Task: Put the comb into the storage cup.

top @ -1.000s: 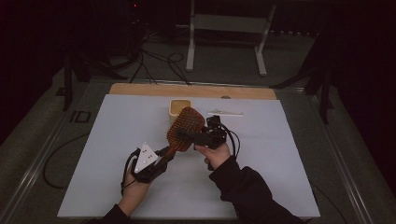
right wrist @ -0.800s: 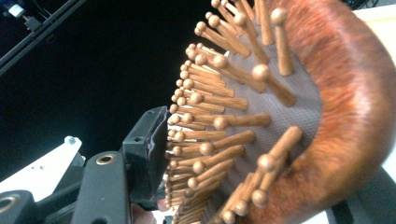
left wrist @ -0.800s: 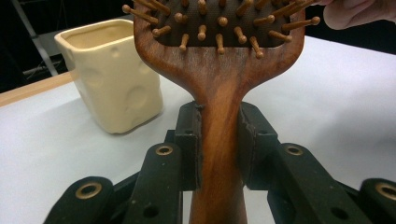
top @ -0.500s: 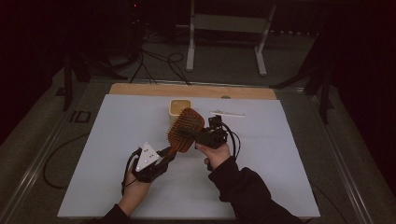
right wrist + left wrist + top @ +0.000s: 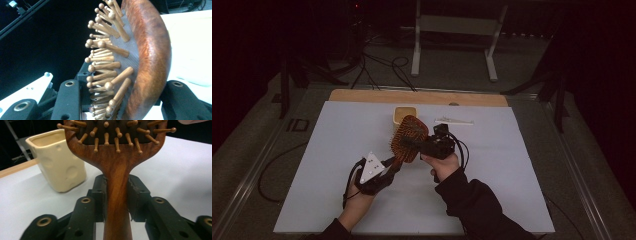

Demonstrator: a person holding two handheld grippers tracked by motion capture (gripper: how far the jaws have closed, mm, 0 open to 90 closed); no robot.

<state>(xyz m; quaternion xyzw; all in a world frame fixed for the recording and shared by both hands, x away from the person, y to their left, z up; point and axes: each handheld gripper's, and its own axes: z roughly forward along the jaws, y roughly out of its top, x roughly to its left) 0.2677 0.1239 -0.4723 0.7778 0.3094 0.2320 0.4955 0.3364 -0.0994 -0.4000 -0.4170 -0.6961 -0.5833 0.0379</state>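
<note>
Hairbrush handover, above the worktop.
Left gripper (image 5: 388,167) clamps the hairbrush (image 5: 408,140) handle; right gripper (image 5: 411,144) has just closed across its head.

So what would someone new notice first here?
A wooden hairbrush with peg bristles, held up over the middle of the white table. The left hand-held gripper clamps its handle, and the right hand-held gripper has just been closing across its head. Behind stands a cream cup.

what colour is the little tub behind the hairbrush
Cream, with round dimples, clearest in the left gripper view: tub.
</note>
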